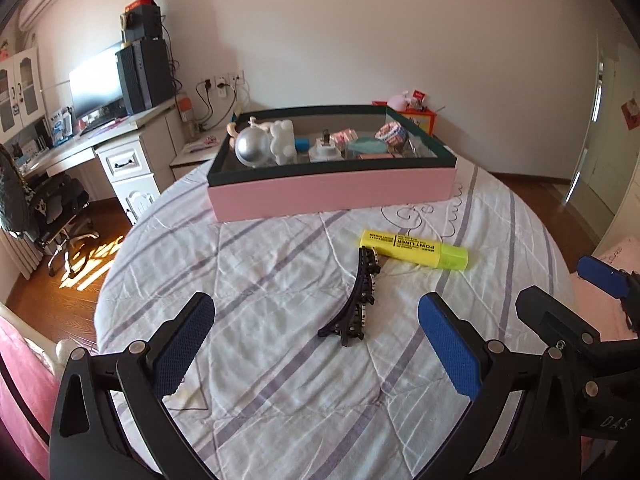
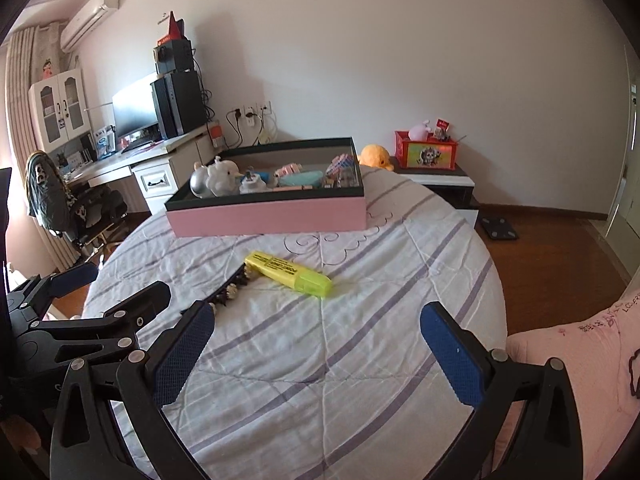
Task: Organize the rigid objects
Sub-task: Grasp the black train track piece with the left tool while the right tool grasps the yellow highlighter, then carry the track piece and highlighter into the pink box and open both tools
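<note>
A yellow highlighter (image 1: 416, 249) (image 2: 289, 274) lies on the striped bedspread. Just in front of it lies a black hair clip (image 1: 358, 300) (image 2: 228, 292), one end touching the highlighter. Behind both stands a pink box (image 1: 332, 192) (image 2: 268, 214) with a dark rim, holding several small items, among them a silver ball (image 1: 252, 148) and a white figure (image 1: 282, 142). My left gripper (image 1: 316, 350) is open, the clip lying just ahead between its fingers. My right gripper (image 2: 316, 354) is open and empty, short of the highlighter.
The bed (image 1: 280, 360) is round, its edge falling off to a wooden floor (image 2: 560, 272). A desk (image 1: 120, 136) with a monitor and an office chair (image 1: 52, 208) stand to the left. A low cabinet (image 2: 440, 180) with a red box stands behind the bed. A pink pillow (image 2: 580, 360) lies at right.
</note>
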Available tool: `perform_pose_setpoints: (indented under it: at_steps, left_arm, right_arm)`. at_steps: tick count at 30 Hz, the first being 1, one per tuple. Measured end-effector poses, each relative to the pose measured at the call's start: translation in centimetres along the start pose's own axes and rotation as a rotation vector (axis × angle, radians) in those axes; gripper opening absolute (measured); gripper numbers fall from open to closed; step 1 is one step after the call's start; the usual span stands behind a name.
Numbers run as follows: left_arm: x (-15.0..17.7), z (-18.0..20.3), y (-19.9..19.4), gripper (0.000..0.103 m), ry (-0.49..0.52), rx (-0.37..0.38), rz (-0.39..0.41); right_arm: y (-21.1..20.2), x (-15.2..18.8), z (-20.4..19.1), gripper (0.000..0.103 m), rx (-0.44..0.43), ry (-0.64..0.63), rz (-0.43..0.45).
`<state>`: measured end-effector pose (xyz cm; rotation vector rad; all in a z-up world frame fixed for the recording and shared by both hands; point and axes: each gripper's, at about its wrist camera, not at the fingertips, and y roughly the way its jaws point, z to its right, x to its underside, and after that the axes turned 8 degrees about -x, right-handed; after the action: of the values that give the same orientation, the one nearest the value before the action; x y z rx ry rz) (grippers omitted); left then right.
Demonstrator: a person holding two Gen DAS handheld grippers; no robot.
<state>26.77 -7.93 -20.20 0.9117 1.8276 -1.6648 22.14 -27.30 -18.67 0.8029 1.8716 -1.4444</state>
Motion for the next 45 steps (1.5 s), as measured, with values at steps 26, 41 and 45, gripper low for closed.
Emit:
perform_pose_setpoints:
  at_steps: [26,41,45]
  left_arm:
    - [-0.1,-1.1,6.4,0.018,-0.022,0.017,-0.136]
    - [0.4,-3.2,3.4,0.018,-0.063,0.005,-0.071]
    - [-0.1,-3.9,0.3,0.018,-0.087,-0.002,0.012]
  right_arm:
    - [11.5,-3.3,-0.9,0.102,-0.045,-0.197,-0.214]
    - [9.9,-1.8,-4.6,0.028,-0.207,-0.213,-0.188]
    - [6.4,-2.1,-4.7,0.027,-0.241,-0.134,-0.072]
